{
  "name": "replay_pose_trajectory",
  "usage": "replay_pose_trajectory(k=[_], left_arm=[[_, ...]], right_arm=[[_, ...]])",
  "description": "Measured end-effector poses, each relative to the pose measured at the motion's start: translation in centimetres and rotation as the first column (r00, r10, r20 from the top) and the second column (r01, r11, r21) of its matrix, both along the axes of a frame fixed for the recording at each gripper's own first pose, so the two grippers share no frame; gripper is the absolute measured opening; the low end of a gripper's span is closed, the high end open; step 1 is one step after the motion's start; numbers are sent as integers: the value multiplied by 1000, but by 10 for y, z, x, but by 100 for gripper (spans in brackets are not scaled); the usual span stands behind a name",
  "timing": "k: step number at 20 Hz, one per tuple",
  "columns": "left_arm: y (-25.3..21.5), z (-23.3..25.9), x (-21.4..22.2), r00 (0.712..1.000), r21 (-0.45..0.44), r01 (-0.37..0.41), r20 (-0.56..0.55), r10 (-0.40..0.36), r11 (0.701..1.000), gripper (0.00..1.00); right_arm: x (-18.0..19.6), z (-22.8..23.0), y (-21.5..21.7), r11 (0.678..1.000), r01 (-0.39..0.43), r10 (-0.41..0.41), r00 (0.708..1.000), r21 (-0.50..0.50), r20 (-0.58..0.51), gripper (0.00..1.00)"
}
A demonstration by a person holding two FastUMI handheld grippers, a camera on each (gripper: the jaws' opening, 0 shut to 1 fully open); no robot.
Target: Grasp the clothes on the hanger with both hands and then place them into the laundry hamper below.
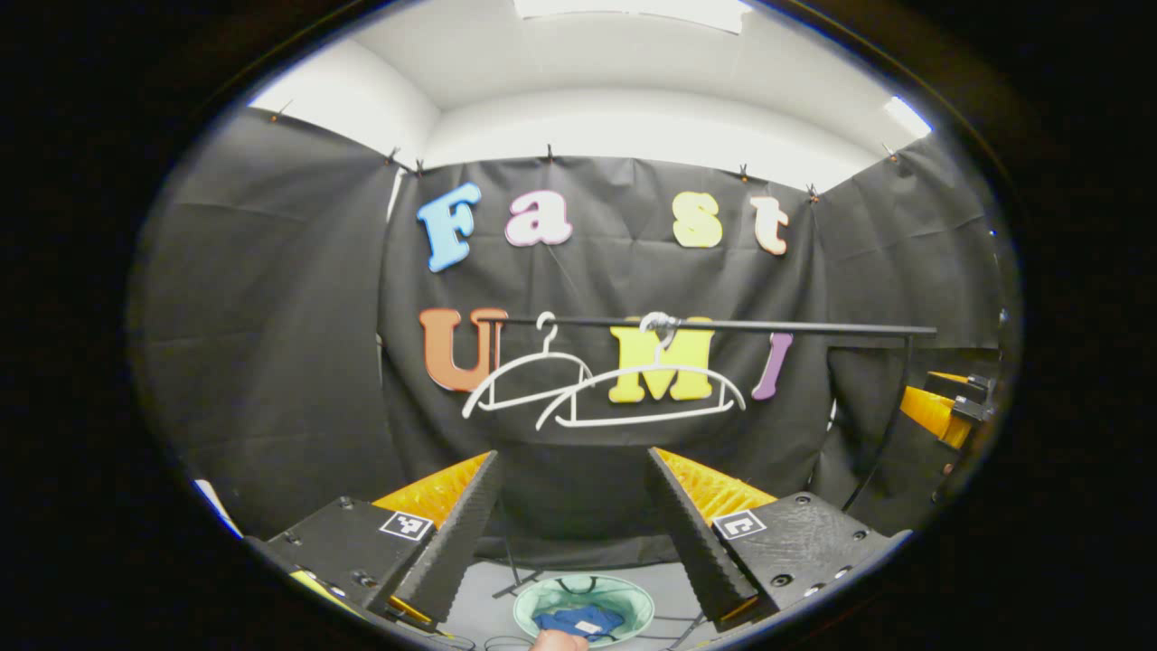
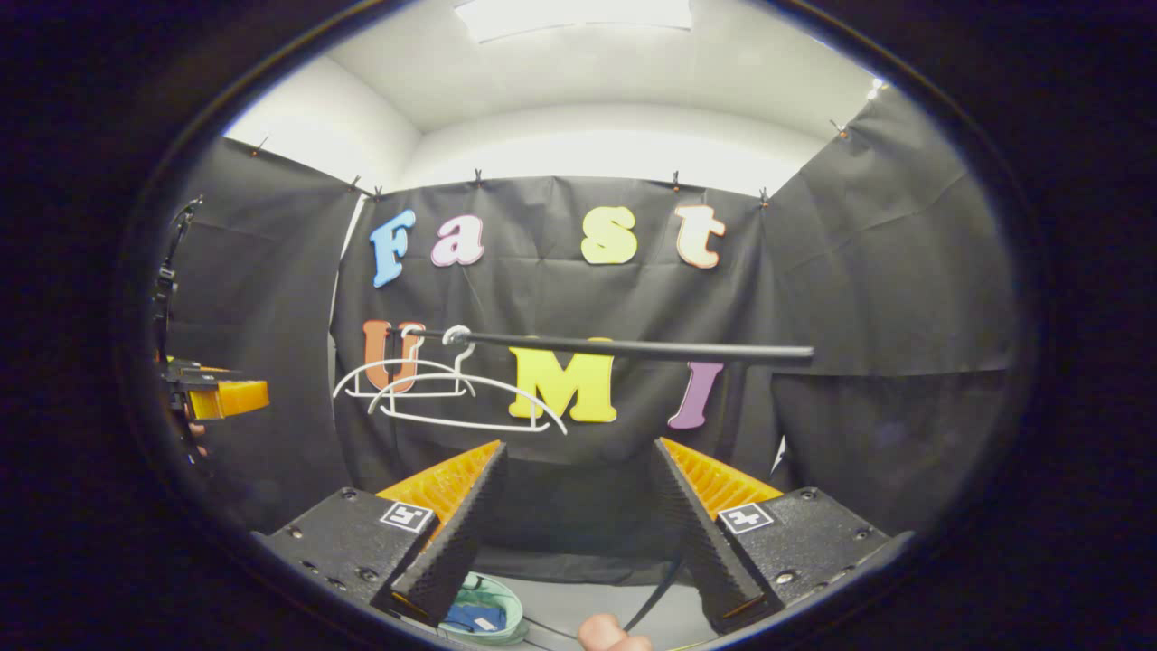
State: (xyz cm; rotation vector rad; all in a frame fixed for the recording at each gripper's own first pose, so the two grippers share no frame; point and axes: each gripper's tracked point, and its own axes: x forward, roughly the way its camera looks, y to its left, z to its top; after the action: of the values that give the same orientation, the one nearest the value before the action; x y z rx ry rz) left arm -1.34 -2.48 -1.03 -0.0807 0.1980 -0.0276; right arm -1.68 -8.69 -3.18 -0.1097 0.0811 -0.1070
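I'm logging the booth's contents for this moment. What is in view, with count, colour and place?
Hangers: two, white, bare, side by side on the rail.
Rail: one, black, level, in front of the back wall, on a black stand.
Hamper: one, pale green, round, on the floor below the rail.
Clothes: one blue piece, inside the hamper.
Floor: grey, with black stand legs across it.
Left gripper: open, holds nothing, pointed at the rail.
Right gripper: open, holds nothing, pointed at the rail.
Finger: at the bottom edge of the right gripper view.
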Motion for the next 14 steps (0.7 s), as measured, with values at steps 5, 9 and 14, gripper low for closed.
replay_pose_trajectory(k=[5,9,14], left_arm=[[-41,70,-68,983,29,-25,185,19,999,100],[-83,92,-114,966,9,1,258,-4,1000,100],[-106,85,-146,974,30,-18,227,11,999,100]], right_arm=[[-61,37,-47,999,-31,34,996,-40,86,100],[-99,42,-60,995,-96,98,989,-19,110,100],[-126,30,-89,991,-116,110,990,62,89,96]])
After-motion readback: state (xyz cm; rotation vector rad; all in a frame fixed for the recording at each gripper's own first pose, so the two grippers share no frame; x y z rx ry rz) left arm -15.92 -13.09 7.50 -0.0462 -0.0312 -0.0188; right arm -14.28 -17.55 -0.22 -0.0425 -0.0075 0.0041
